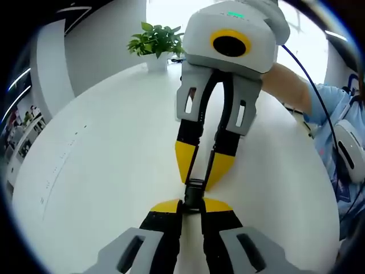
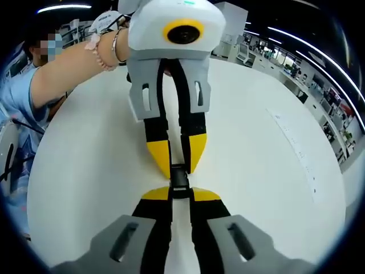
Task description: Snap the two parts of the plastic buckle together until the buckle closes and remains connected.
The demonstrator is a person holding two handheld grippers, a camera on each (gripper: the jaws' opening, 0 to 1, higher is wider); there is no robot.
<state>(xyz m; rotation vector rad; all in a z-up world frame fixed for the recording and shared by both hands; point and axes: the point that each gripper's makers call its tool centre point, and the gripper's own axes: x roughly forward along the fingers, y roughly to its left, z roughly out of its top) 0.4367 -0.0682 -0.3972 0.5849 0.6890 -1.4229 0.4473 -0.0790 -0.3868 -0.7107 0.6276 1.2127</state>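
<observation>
Left tongs [image 1: 191, 205] clamped on near end of black plastic buckle [image 1: 194, 194]; right tongs [image 1: 197, 177] clamped on far end, tip to tip. Buckle's long axis running straight between, above white counter [image 1: 102, 171]. Potted plant [image 1: 155, 45] beyond.

buckle [image 1: 194, 194] between both grippers, seemingly above the table [image 1: 102, 171], plant [image 1: 157, 43] at far edge

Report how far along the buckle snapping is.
Done: each half is picked up, and the left gripper and right gripper are each shut on the black buckle, tip to tip above the white table. In hand: the halves sit pressed end to end. Left: whether the latch has caught cannot be told; confirming that it stays connected remains.
</observation>
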